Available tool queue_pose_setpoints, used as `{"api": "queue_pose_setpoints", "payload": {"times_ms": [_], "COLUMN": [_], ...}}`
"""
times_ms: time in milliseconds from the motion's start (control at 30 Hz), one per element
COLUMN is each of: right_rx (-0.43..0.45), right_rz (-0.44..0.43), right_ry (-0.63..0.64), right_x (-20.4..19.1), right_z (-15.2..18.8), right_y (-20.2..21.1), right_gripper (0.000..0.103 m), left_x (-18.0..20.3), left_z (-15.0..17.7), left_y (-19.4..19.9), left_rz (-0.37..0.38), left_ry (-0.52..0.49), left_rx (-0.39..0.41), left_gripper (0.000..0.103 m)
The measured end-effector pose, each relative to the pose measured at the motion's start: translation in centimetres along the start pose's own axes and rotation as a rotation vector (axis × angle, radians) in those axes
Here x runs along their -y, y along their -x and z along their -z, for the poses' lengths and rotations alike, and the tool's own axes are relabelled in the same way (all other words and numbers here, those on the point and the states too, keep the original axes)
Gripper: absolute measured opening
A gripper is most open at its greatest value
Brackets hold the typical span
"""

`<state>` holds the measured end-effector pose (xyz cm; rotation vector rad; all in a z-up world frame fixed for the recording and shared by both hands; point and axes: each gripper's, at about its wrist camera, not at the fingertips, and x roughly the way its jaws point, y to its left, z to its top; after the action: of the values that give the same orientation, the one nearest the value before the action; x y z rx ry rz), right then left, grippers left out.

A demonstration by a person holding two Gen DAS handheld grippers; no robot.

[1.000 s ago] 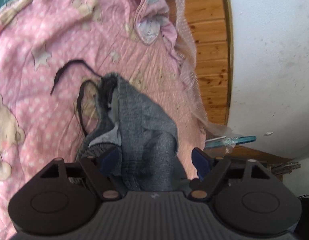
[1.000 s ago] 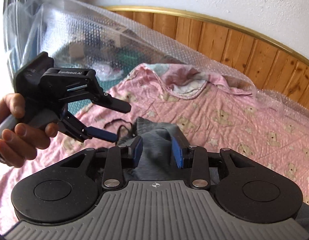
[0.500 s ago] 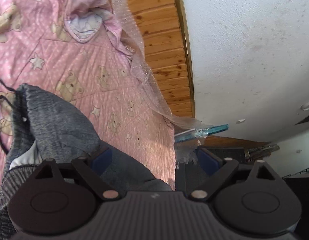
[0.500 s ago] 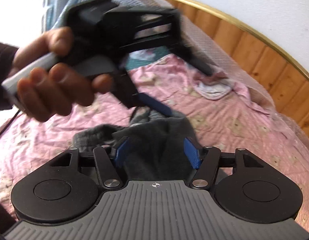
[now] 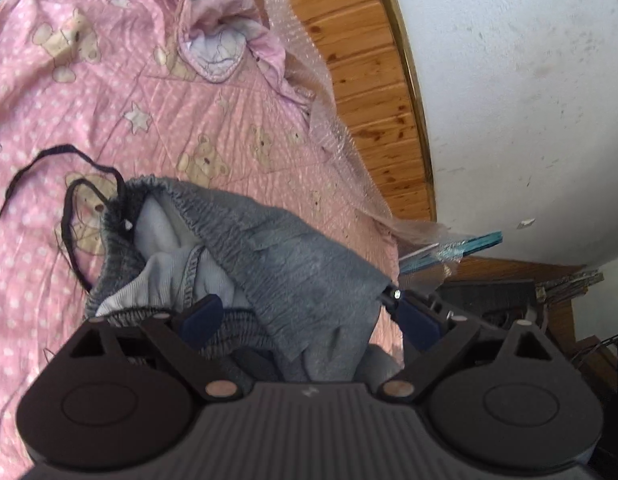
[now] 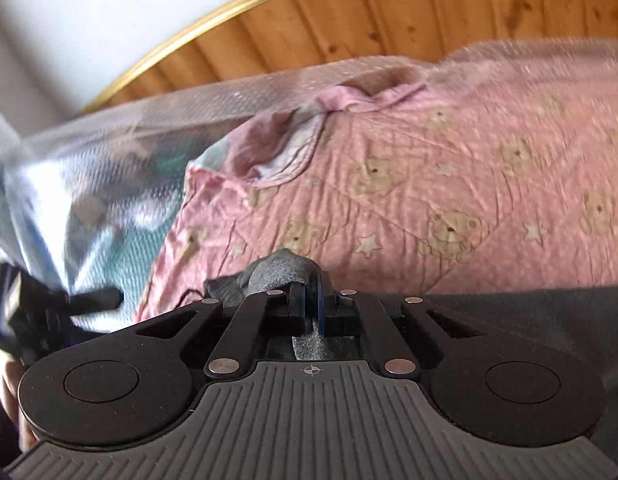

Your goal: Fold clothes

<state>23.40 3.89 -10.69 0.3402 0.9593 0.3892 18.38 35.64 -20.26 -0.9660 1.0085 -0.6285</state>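
Observation:
Grey sweatpants (image 5: 293,256) lie bunched on the pink teddy-bear quilt (image 5: 149,120), waistband open and pale lining showing. Their black drawstring (image 5: 69,216) trails to the left. My left gripper (image 5: 305,314) straddles the pants with its jaws wide and still opening; cloth lies between the pads but neither presses on it. In the right wrist view my right gripper (image 6: 311,300) is shut on a fold of the grey fabric (image 6: 277,270), which bulges out past the blue pads. One finger (image 6: 97,299) of my left gripper shows at the left edge.
A wooden headboard (image 6: 389,12) with a gold rim curves behind the quilt (image 6: 429,200). Bubble wrap (image 6: 109,152) covers the bedding at the left. A white wall (image 5: 529,100) and dark clutter (image 5: 569,288) lie past the bed's right side.
My right gripper has shut on the grey fabric and swung right, away from the left gripper. The left jaws have spread wider and its view has rolled back over the waistband.

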Motion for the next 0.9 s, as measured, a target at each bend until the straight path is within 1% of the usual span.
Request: {"api": "queue_pose_setpoints", "payload": {"times_ms": [33,100,167,233,267,367,433,467,500,533,567,667,767,800,833,867,900], "right_rx": [-0.004,-0.019,-0.029,-0.041,-0.051,-0.076,-0.089,-0.097,-0.103,-0.110,-0.114,-0.109,-0.095,-0.091,-0.087,-0.082,-0.075], "right_rz": [-0.016,-0.057,-0.086,-0.117,-0.135,-0.160,-0.162,-0.159,-0.153,-0.147,-0.143,-0.133,-0.115,-0.109,-0.103,-0.097,-0.095], "right_ry": [-0.072,-0.177,-0.243,-0.301,-0.326,-0.359,-0.356,-0.347,-0.332,-0.318,-0.307,-0.276,-0.220,-0.200,-0.179,-0.162,-0.164], "right_x": [1.2,2.9,3.8,4.6,4.9,5.4,5.4,5.3,5.3,5.4,5.4,5.8,5.4,5.1,4.9,4.6,4.4], "right_z": [-0.3,-0.4,-0.5,-0.7,-0.9,-1.5,-1.8,-1.9,-2.1,-2.3,-2.5,-3.3,-4.2,-4.4,-4.7,-5.0,-5.3], "right_y": [-0.2,-0.9,-1.3,-1.7,-2.0,-2.6,-2.9,-3.0,-3.0,-3.1,-3.2,-3.2,-3.3,-3.4,-3.5,-3.6,-3.7], "right_gripper": [0.002,0.002,0.002,0.002,0.002,0.002,0.002,0.002,0.002,0.003,0.003,0.003,0.003,0.003,0.003,0.003,0.003], "left_x": [0.3,1.3,2.7,4.0,4.5,5.9,6.8,7.1,7.3,7.5,7.6,8.0,7.9,8.0,8.1,8.1,8.1], "left_z": [0.5,1.4,2.3,3.3,3.7,4.6,4.8,4.7,4.2,3.7,2.7,-0.5,-5.2,-6.3,-7.4,-7.4,-6.6], "left_y": [-0.7,-2.3,-4.1,-5.7,-6.3,-7.8,-8.7,-8.9,-9.2,-9.4,-8.7,-6.3,-2.6,-2.2,-1.8,-2.1,-2.8], "left_rz": [-0.004,-0.032,-0.096,-0.158,-0.188,-0.230,-0.257,-0.258,-0.270,-0.283,-0.268,-0.217,-0.115,-0.087,-0.060,-0.068,-0.112], "left_ry": [-0.029,-0.113,-0.231,-0.350,-0.400,-0.506,-0.582,-0.619,-0.638,-0.655,-0.639,-0.583,-0.465,-0.446,-0.428,-0.431,-0.440], "left_rx": [-0.012,-0.039,-0.079,-0.097,-0.085,-0.058,-0.034,-0.028,-0.044,-0.063,-0.053,-0.021,0.037,0.018,-0.003,-0.043,-0.074], "left_gripper": [0.097,0.097,0.097,0.097,0.097,0.097,0.088,0.064,0.025,0.005,0.000,0.000,0.000,0.001,0.005,0.027,0.065]}}
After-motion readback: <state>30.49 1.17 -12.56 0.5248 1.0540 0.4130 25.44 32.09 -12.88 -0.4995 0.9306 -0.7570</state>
